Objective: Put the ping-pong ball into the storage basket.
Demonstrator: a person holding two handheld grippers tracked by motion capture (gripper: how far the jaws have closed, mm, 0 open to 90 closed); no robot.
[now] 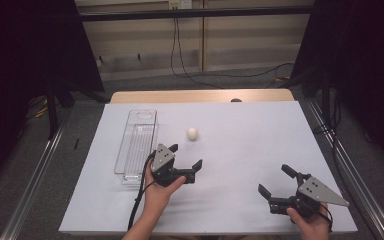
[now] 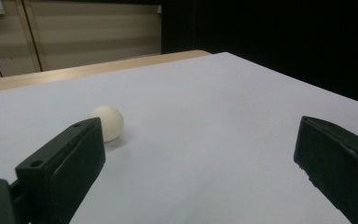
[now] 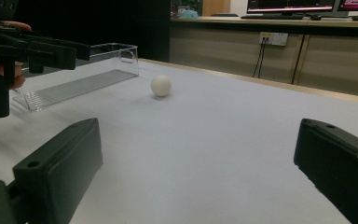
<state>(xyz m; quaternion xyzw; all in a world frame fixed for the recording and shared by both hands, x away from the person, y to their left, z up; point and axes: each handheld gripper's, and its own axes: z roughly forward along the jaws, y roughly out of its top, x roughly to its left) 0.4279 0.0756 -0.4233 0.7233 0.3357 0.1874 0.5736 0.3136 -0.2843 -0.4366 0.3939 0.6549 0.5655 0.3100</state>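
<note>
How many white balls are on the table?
1. The white ball sits alone on the white table, just right of the clear tray, ahead of the left claw. None looks hidden.

The worktop (image 1: pixel 240 150) is mostly bare. Toward its far edge, left of the middle, a white ball (image 1: pixel 192 133) sits alone with open surface on every side, so it can be reached from the near edge, the right or the far side. The only bulky obstacle is a clear tray (image 1: pixel 136 145) lying lengthwise along the left part, just beside the left claw (image 1: pixel 186 161) and near the ball's left. The left claw, jaws spread wide, has a free lane to the ball. The right claw (image 1: pixel 275 180), jaws also wide, hangs near the near right corner, well apart from everything, with bare surface stretching to the ball.
</note>
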